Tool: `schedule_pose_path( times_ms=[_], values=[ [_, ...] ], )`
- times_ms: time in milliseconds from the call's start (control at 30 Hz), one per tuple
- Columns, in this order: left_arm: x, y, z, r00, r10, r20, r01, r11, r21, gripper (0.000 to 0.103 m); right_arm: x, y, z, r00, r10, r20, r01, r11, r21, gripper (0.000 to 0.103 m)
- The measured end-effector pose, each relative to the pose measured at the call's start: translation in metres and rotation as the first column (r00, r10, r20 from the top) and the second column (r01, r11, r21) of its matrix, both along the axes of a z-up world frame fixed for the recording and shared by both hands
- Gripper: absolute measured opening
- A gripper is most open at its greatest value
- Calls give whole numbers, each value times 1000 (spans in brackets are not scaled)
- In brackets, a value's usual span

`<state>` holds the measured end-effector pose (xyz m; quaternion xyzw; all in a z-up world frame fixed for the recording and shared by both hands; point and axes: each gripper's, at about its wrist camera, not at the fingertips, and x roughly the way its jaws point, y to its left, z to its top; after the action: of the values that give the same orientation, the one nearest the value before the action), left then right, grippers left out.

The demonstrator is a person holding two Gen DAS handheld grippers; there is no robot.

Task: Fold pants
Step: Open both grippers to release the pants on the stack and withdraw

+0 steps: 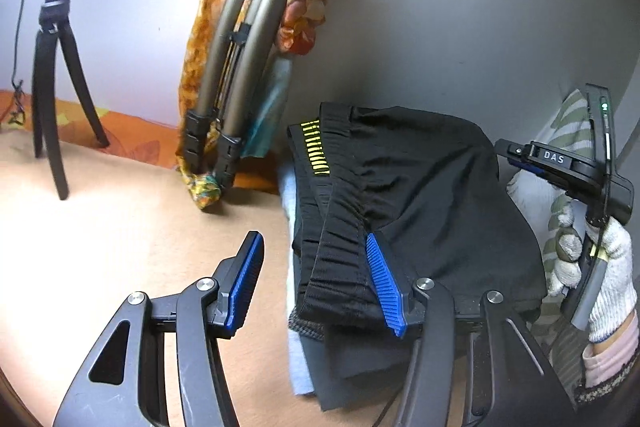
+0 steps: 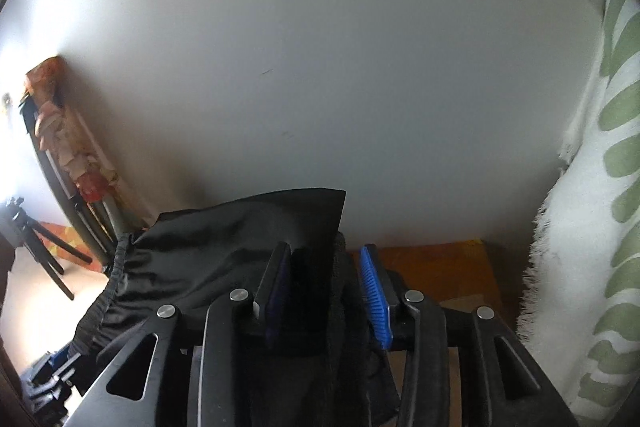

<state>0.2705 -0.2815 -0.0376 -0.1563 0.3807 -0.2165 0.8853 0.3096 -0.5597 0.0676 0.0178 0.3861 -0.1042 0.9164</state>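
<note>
Pants (image 1: 420, 187) folded on pile | tripod (image 1: 52, 87) clear only in left view

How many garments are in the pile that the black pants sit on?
3 visible besides the black pants: a knitted dark layer, a dark grey piece and a light blue one at the bottom. More may be hidden inside.

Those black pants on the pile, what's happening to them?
A person is folding the black pants with a two-finger gripper in each hand. The pants sit folded on a small stack of other clothes on the table. The left gripper is at the elastic waistband and its jaws stand apart, not pinching. The right gripper, held in a white-gloved hand, has the far edge of the pants between its open jaws.
</note>
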Motion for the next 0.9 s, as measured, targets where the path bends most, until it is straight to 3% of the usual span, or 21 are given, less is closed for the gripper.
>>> schedule_pose_path(
  times_ms=[200,300,400,567,733,900],
  values=[
    [-13,15,7,1000,15,15,-15,1000,9,52,-32,16,9,990,106,93,-106,994,-4,36],
    [-23,21,9,1000,7,23,-8,1000,23,52,-25,35,-3,981,183,61,-180,983,-45,31],
    [-34,30,11,999,-3,37,1,999,46,52,-12,30,-16,986,166,3,-166,984,-63,32],
    [-42,45,12,999,2,50,-6,997,73,52,5,-8,-42,990,114,-81,-108,992,71,34],
    [-52,52,12,999,-3,52,-2,996,93,52,-5,-21,-39,994,85,-64,-77,990,119,40],
    [-71,61,23,997,-20,72,12,994,112,52,-27,-15,-22,997,64,-43,-61,995,76,41]
  ],
)
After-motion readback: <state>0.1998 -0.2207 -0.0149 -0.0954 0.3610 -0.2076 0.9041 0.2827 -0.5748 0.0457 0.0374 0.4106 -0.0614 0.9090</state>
